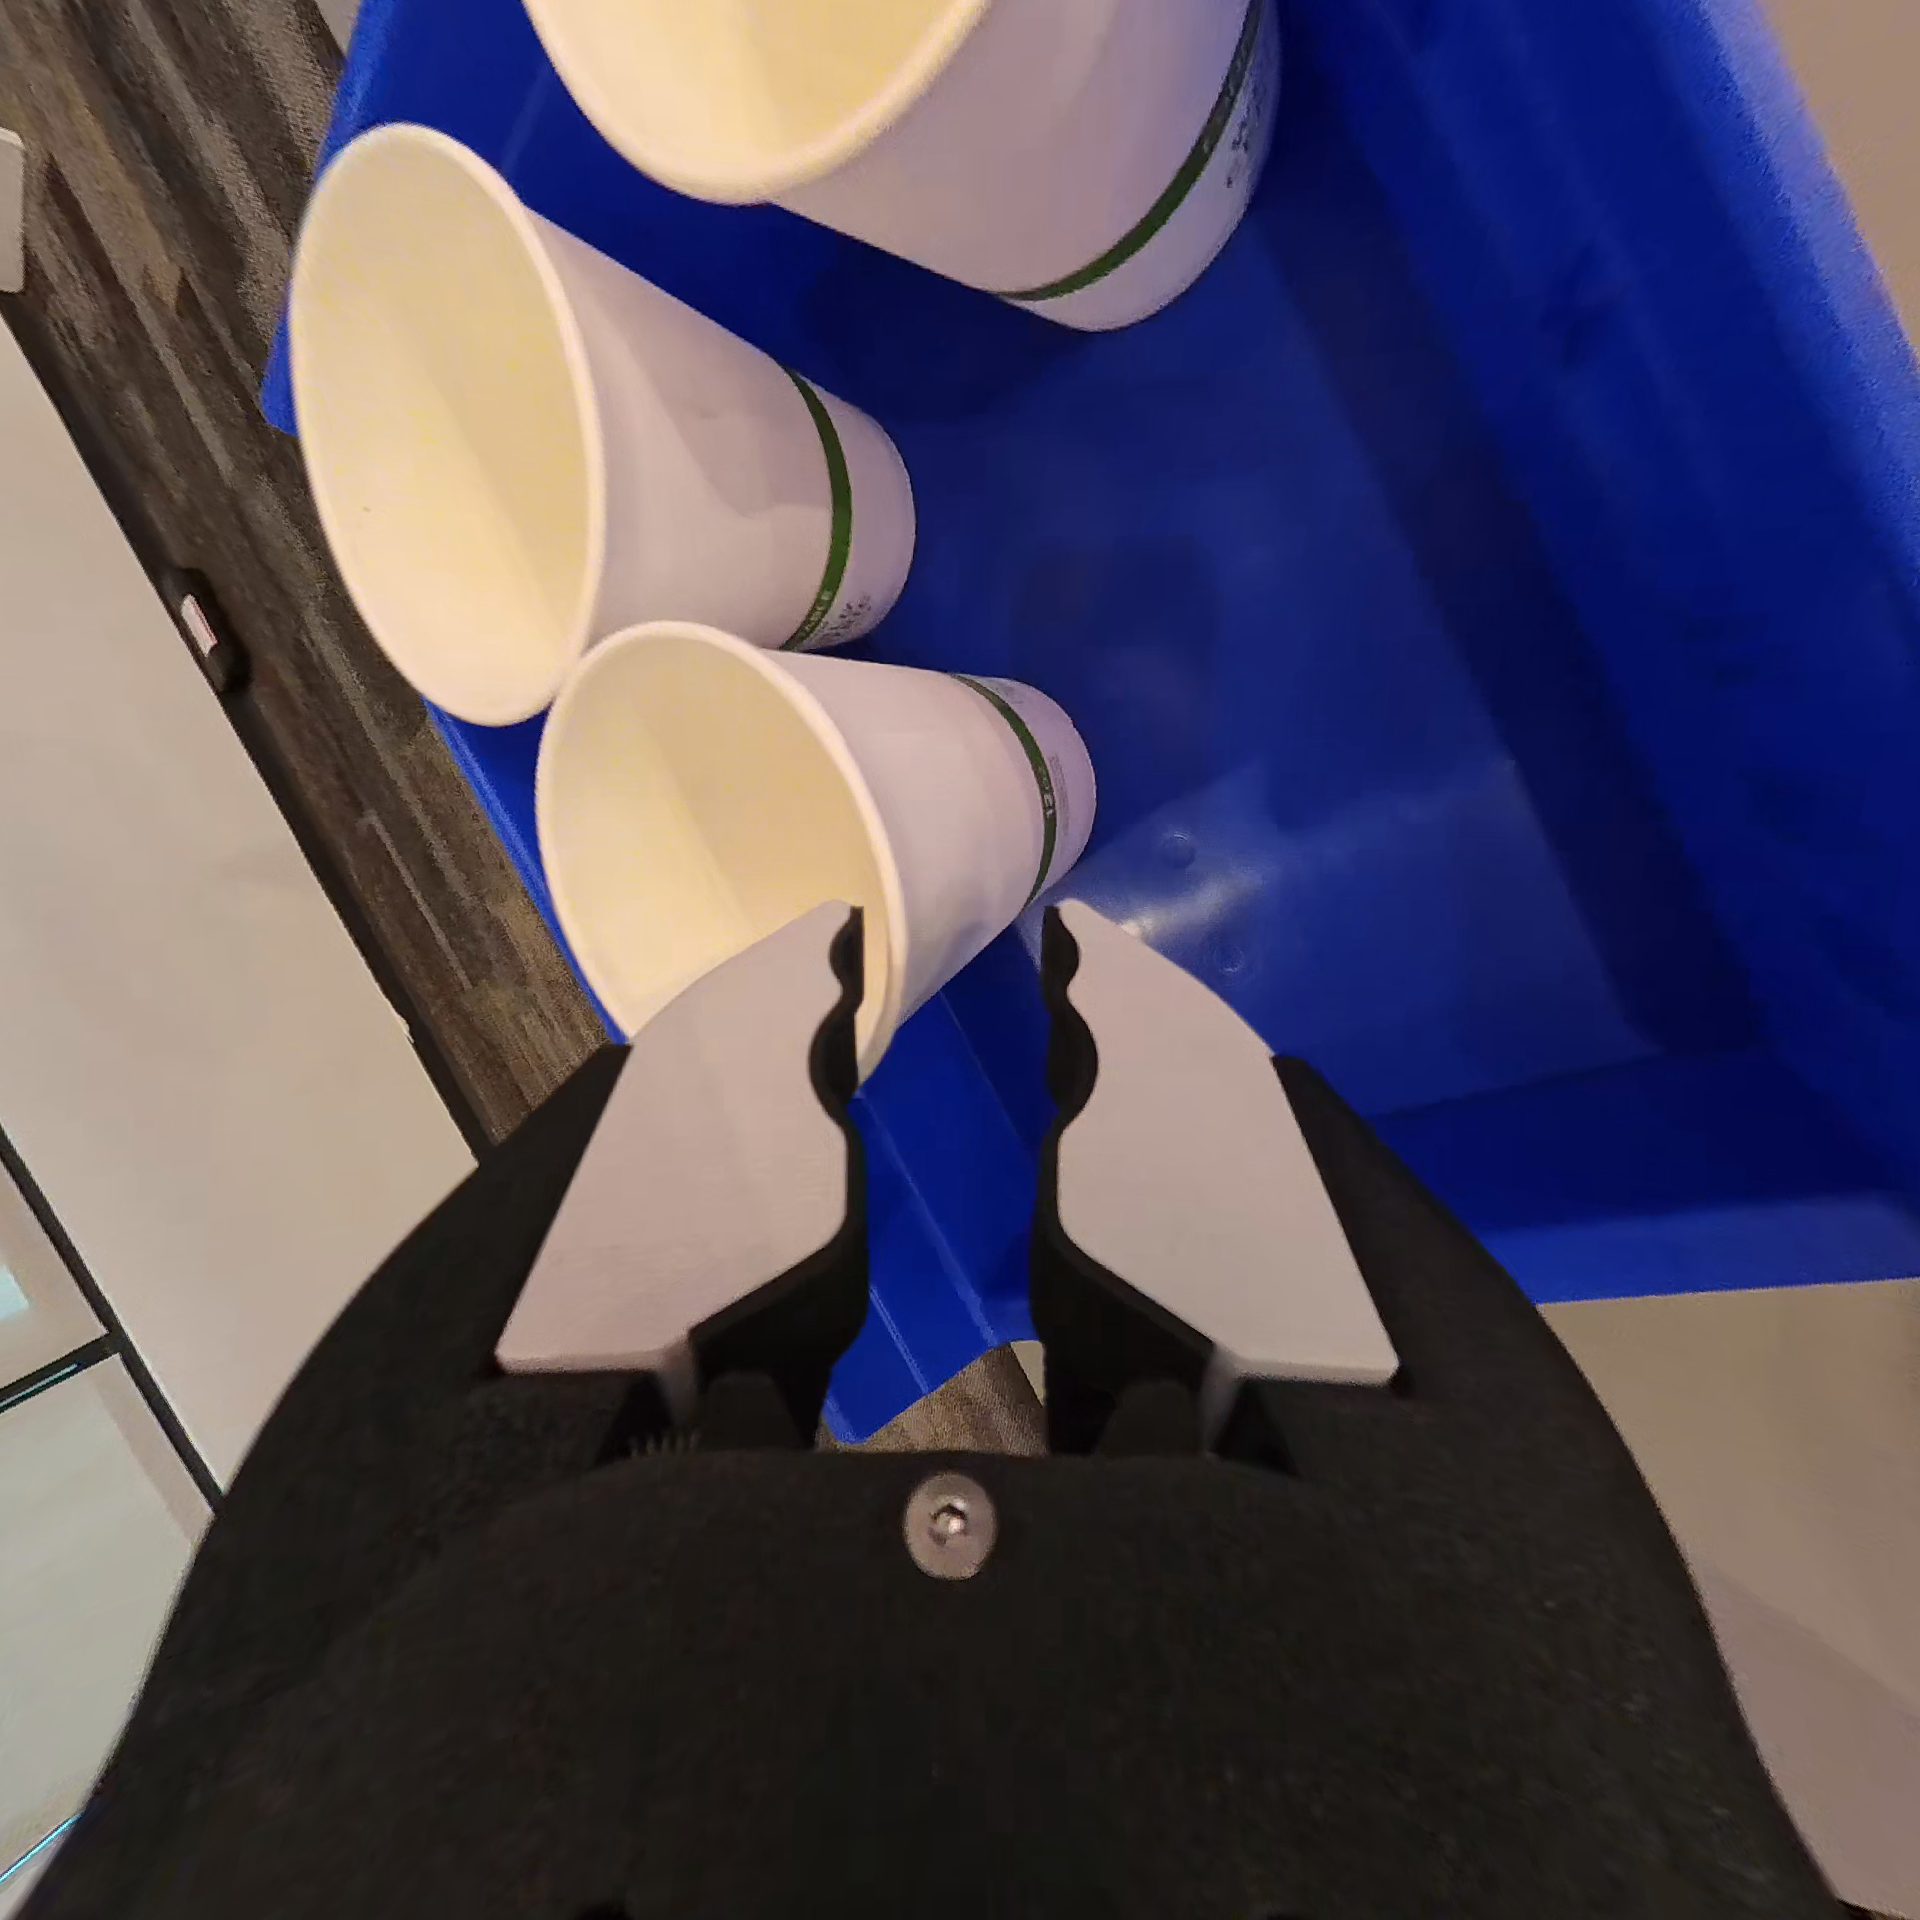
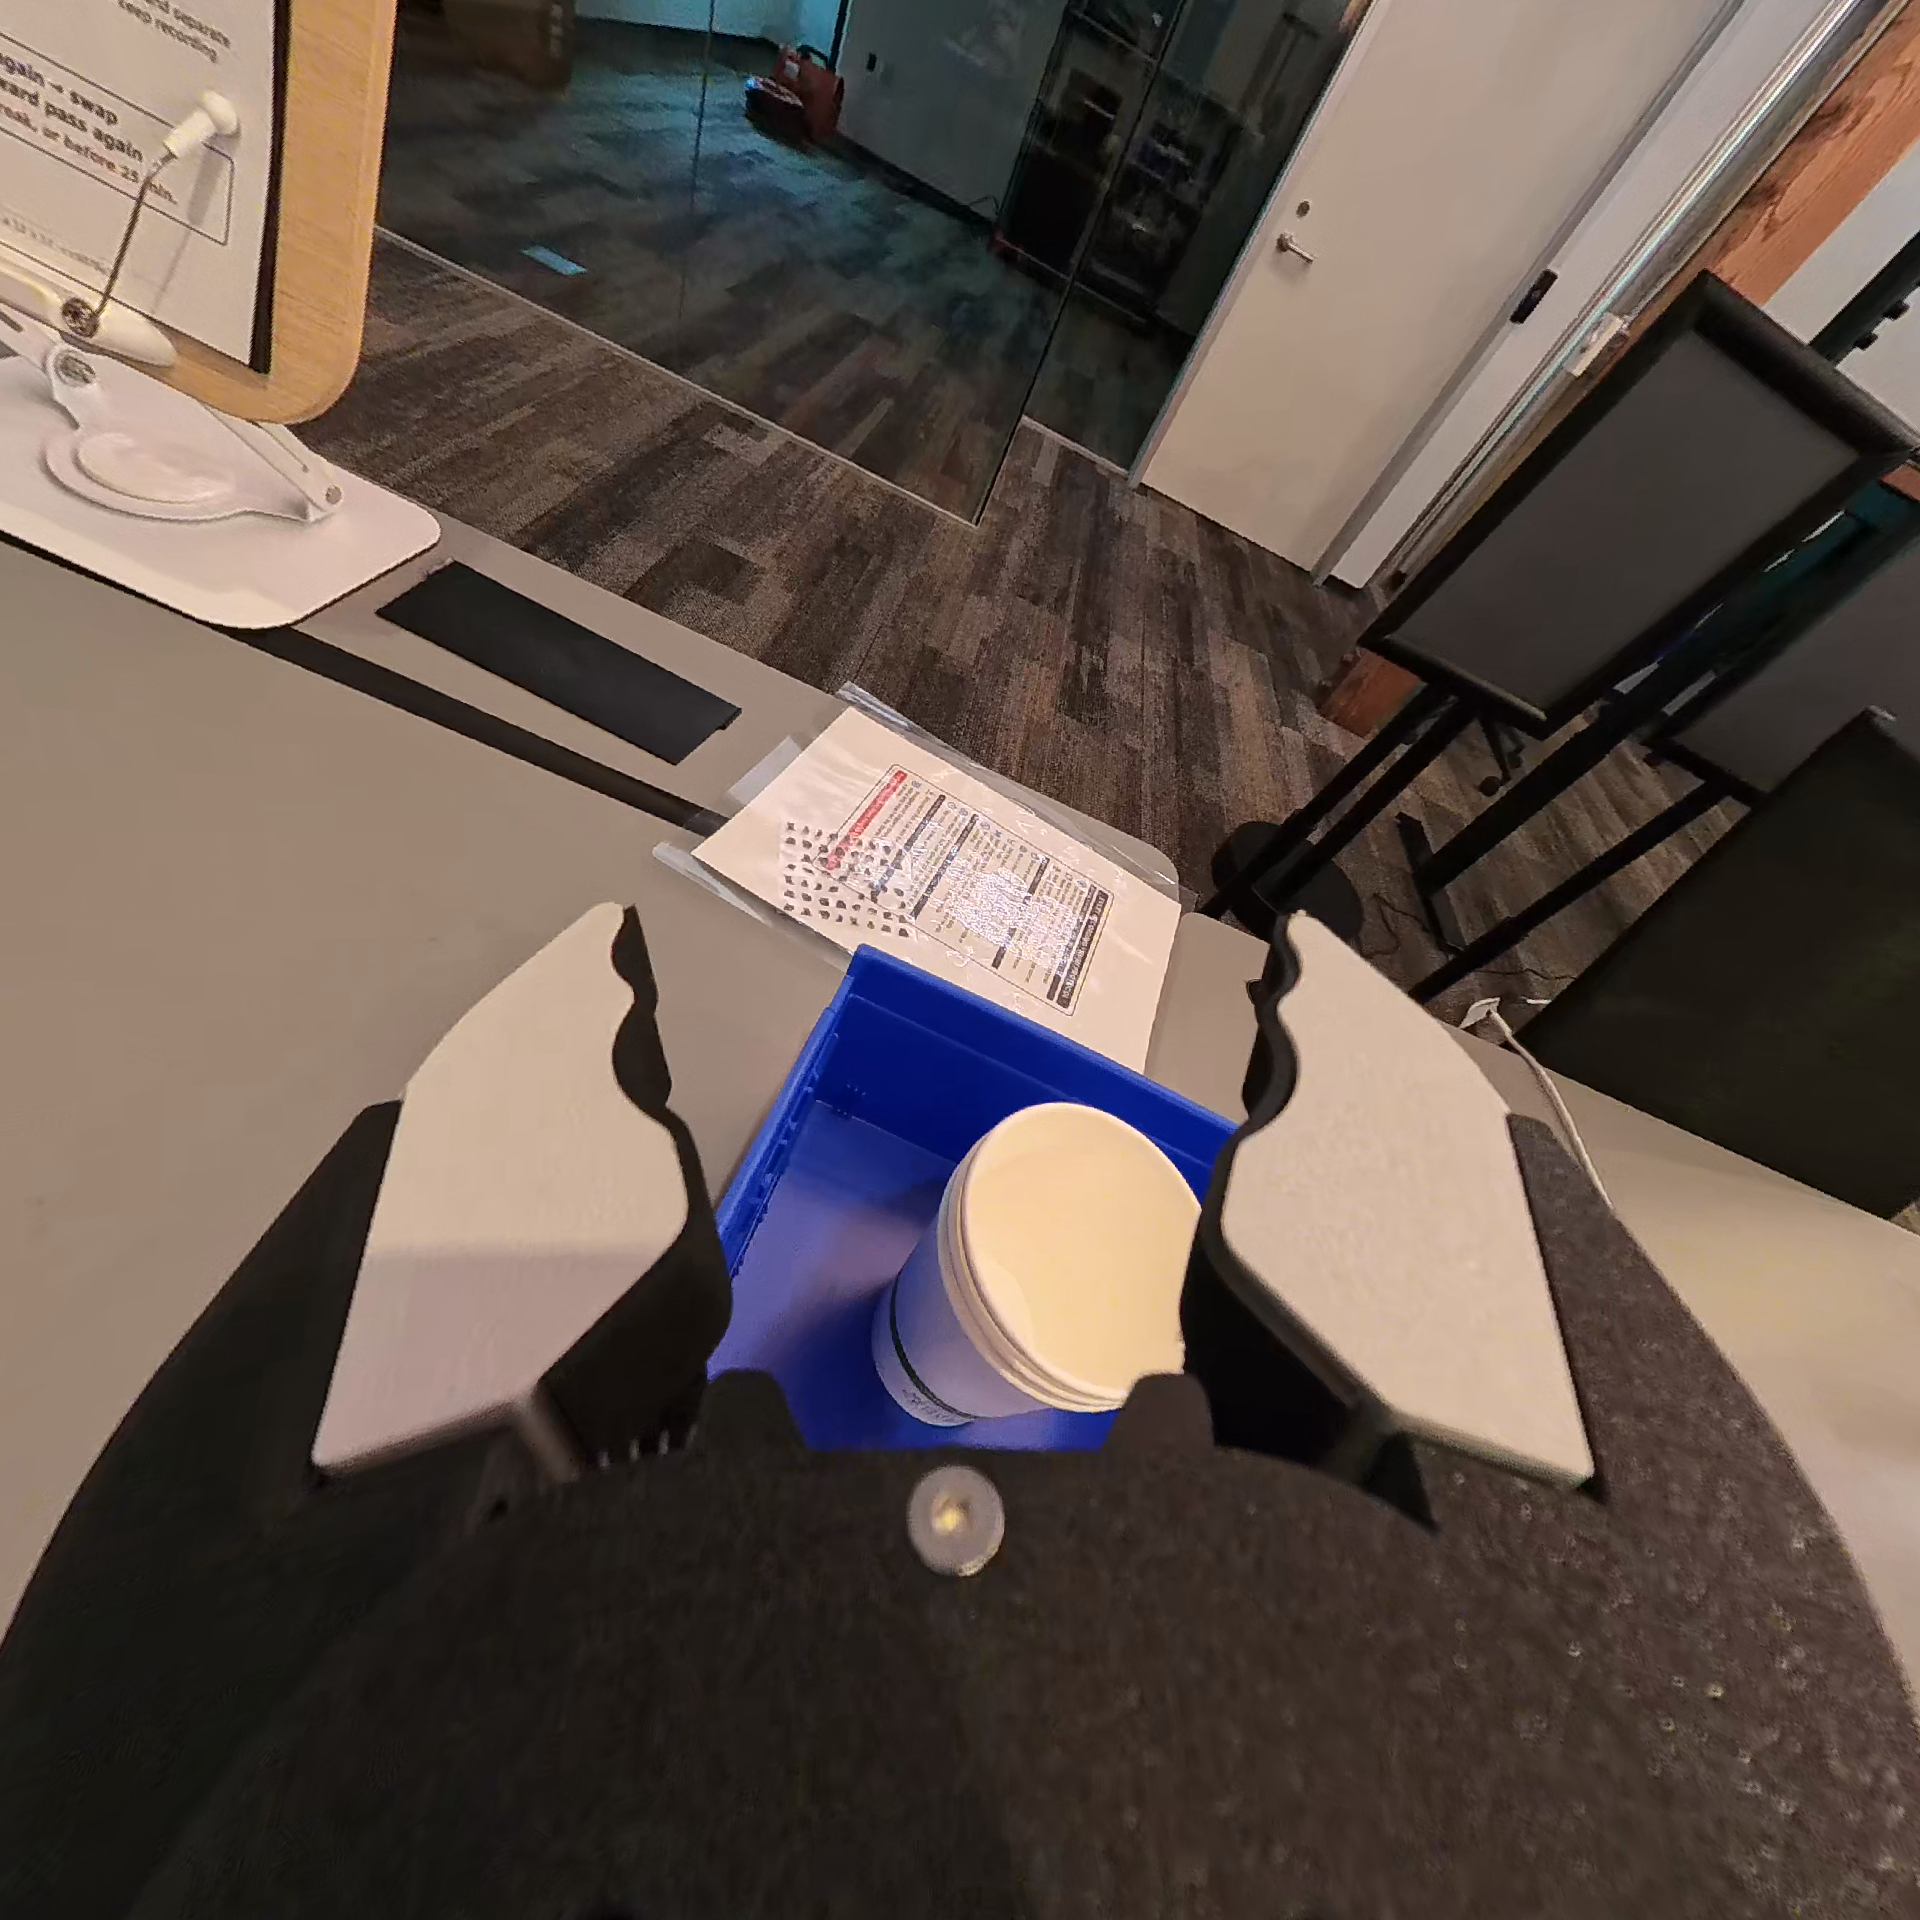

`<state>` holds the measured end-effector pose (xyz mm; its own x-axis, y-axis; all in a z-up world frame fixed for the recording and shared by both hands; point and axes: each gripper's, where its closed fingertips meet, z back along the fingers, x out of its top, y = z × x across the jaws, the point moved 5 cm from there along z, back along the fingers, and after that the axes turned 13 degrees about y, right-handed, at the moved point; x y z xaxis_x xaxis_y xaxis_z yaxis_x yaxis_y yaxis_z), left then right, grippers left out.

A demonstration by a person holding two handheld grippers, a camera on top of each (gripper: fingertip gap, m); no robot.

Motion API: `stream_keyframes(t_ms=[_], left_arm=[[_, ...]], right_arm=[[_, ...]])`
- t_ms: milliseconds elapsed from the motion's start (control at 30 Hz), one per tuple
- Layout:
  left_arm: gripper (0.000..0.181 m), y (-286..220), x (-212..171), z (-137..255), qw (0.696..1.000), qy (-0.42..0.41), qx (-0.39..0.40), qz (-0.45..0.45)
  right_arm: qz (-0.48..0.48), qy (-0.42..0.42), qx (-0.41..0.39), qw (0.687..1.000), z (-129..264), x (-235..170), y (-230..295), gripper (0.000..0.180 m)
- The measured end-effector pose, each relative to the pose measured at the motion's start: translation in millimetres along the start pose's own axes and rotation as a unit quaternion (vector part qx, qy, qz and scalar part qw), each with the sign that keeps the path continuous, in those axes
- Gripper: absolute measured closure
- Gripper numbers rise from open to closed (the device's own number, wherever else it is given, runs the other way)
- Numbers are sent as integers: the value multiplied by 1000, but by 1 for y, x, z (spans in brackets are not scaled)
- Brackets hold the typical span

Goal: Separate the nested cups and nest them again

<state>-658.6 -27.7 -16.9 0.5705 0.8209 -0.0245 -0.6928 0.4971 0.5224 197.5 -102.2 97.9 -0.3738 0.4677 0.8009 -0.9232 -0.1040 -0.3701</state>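
Three white paper cups (image 1: 582, 436) stand apart in one blue plastic bin (image 1: 1455, 727). The left gripper (image 1: 951, 914), jaws parted, straddles the nearest cup's rim. The right gripper (image 2: 951, 935) gapes wide over a nested stack of cups (image 2: 1039, 1268).

You're in an office: grey carpet tiles (image 2: 1039, 582) and a glass partition (image 2: 727, 208) ahead of your right tool, white door (image 2: 1299, 260) beyond.

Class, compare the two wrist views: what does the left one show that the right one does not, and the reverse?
Only the left wrist view shows three separate paper cups standing in a blue bin, with the open left claw at the nearest cup's rim.

Only the right wrist view shows a nested cup stack, a sleeved printed sheet and the wide-open right claw.

Both show white cups in blue bins on a grey table.
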Motion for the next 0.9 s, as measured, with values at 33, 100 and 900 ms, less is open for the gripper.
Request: stream_keyframes(t_ms=[33,100,900], left_arm=[[153,-1,0,-2,1000,4,0,-2],[165,-4,-1,-4,1000,11,-2,-7],[181,-141,32,253,904,-306,-103,-280]], right_arm=[[-1,1,1,1000,0,-1,0,71],[-2,2,2,1000,-1,-2,-1,71],[191,-239,340,889,59,109,198,89]])
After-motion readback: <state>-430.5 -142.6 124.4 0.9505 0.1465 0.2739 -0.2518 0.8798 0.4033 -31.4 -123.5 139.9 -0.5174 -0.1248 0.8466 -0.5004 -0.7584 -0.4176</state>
